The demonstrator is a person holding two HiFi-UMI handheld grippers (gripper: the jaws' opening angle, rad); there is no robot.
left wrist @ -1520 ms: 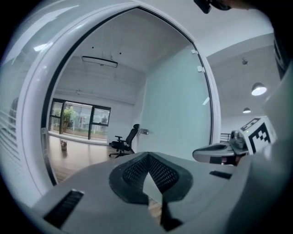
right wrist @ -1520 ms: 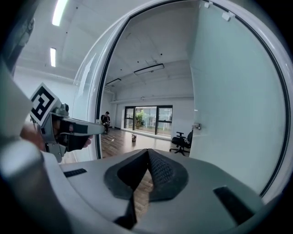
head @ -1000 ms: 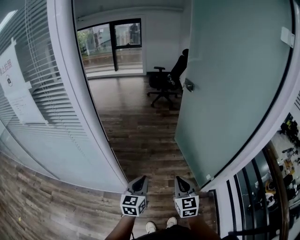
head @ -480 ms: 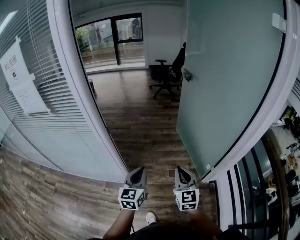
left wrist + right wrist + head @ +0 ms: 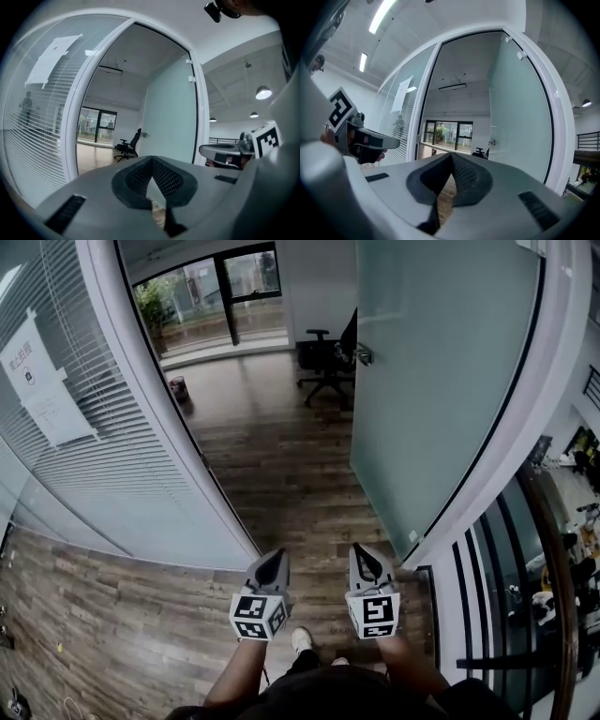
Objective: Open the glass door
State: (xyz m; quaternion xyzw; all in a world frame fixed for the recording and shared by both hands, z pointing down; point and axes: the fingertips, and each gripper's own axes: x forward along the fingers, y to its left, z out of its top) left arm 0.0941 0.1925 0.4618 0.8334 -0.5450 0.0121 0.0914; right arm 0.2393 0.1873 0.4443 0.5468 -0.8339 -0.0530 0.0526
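We find the glass door (image 5: 441,381) standing open at the right side of the doorway, angled into the room, its handle (image 5: 364,355) near an office chair (image 5: 323,362). The left tool (image 5: 275,559) and the right tool (image 5: 359,552) hang side by side above the wooden floor (image 5: 281,484), well short of the door. Each has its jaws closed together on nothing.

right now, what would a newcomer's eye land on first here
The big frosted glass door stands swung open at the right of the head view, its handle on the far edge. Past it, a black office chair sits on the wood floor near the far windows. At the bottom, the left gripper and right gripper point toward the opening, both shut and empty.
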